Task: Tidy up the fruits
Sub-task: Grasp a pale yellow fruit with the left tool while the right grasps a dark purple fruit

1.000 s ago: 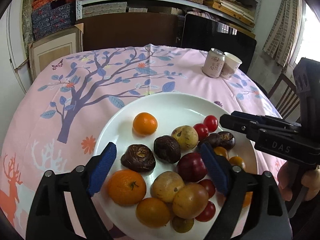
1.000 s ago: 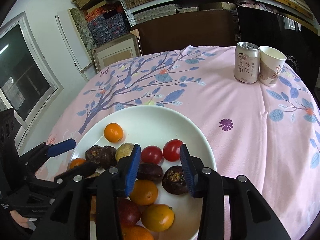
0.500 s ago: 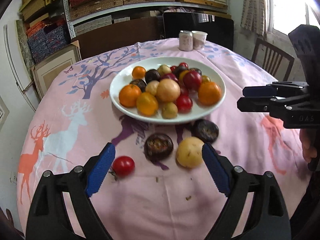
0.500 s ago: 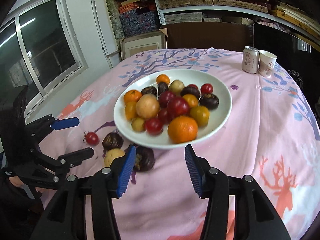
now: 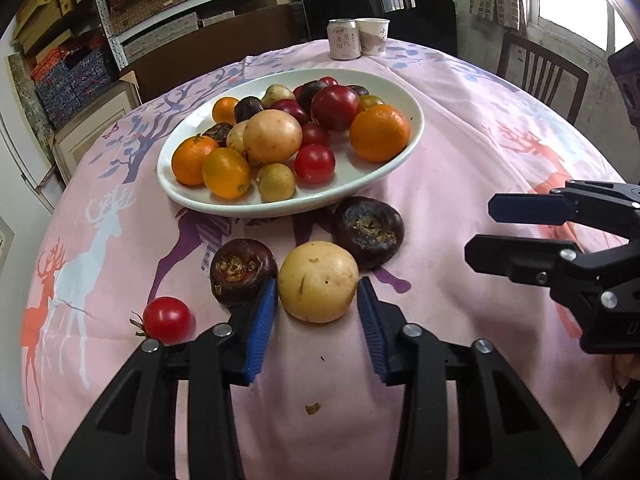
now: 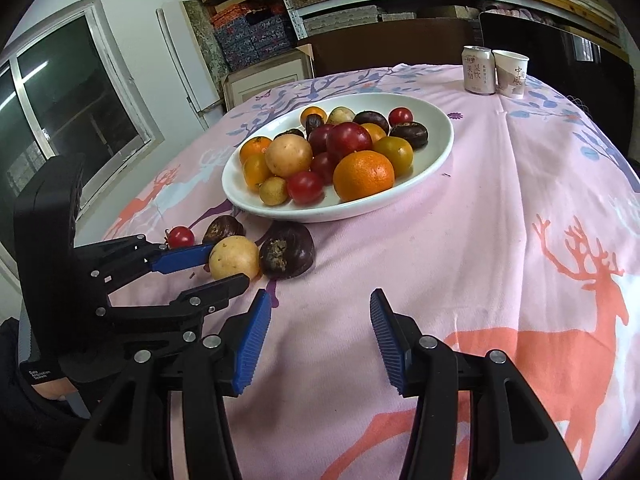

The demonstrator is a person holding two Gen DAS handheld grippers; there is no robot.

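A white plate (image 5: pixel 412 136) holds several fruits: oranges, red tomatoes, yellow and dark ones. On the pink cloth in front of it lie a yellow fruit (image 5: pixel 318 280), two dark fruits (image 5: pixel 243 271) (image 5: pixel 369 231) and a red tomato (image 5: pixel 167 319). My left gripper (image 5: pixel 318 320) is open, its blue pads on either side of the yellow fruit's near edge. My right gripper (image 6: pixel 320 332) is open and empty above bare cloth, right of the loose fruits; the yellow fruit (image 6: pixel 234 257) shows there too.
A drink can (image 5: pixel 343 39) and a paper cup (image 5: pixel 374 36) stand at the table's far edge. A wooden chair (image 5: pixel 540 72) is at the right. Shelves with boxes line the back wall. A window (image 6: pixel 60 120) is at the left.
Both grippers have pulled back from over the plate and come down low. My left gripper has narrowed and closed in around the loose yellow fruit on the cloth.
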